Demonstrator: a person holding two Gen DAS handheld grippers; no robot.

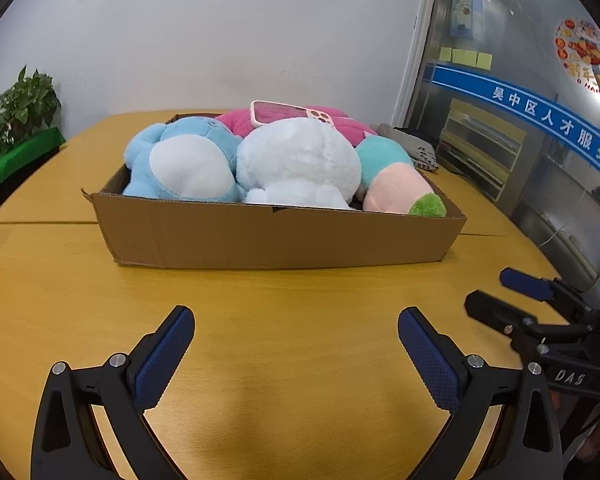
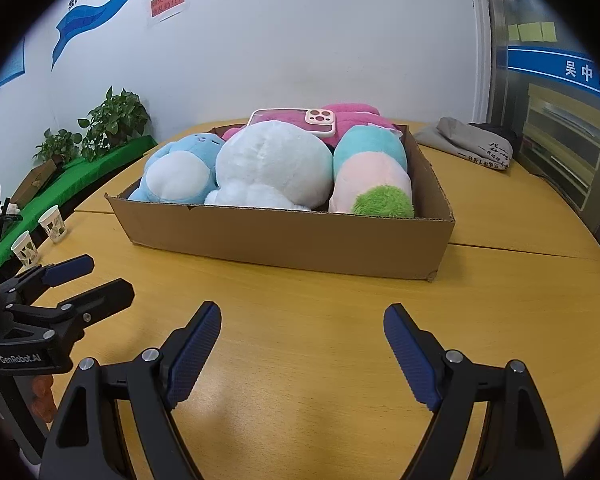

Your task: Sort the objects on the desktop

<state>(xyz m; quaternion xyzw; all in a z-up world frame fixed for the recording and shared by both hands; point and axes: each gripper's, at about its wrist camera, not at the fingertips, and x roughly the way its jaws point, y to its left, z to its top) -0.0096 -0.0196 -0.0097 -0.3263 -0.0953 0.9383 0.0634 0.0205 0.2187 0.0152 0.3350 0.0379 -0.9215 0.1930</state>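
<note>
Left wrist view: your left gripper (image 1: 296, 320) hovers over the bare yellow table (image 1: 284, 304), jaws spread wide, nothing between the blue pads.
Right wrist view: your right gripper (image 2: 302, 316) hangs the same way, jaws wide apart and holding nothing, short of the box.
Cardboard box (image 1: 276, 236): sits at mid-table ahead of both grippers, well clear of the fingertips, its long side facing you.
Box contents: a blue plush (image 1: 180, 160) at the left, a white plush (image 1: 300, 164) in the middle, and a teal-and-pink plush (image 1: 392, 176) with a green tuft at the right, packed touching one another; a pink plush (image 1: 340, 124) lies behind them.
Phone (image 2: 296, 120): in a pale pink case, resting camera-side up on top of the pink plush at the back of the box.
Table edges: two paper cups (image 2: 40, 236) stand at the left rim; a folded grey cloth (image 2: 468, 144) lies beyond the box at the right.
Backdrop: potted plants (image 2: 108, 120) on a green-covered ledge along the white wall.
</note>
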